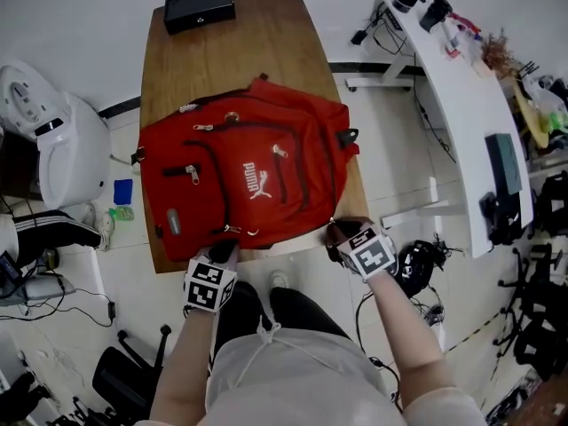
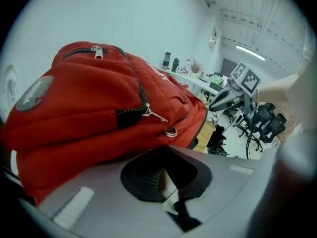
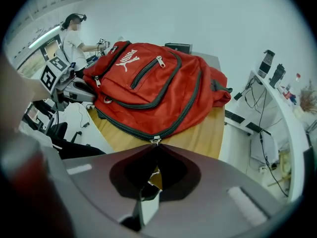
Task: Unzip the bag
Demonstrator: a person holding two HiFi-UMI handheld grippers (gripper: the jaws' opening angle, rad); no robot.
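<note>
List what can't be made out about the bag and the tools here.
- Right gripper view: the zipper pull sits at the tips of the right tool; the jaws hide its tab.
- Left gripper view: the bag covers the tips of the left tool.
- Head view: the black box is too small to identify.

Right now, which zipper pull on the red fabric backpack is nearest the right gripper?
The silver metal pull on the outermost dark zipper, at the right gripper's jaw tips; others sit on the pockets.
</note>
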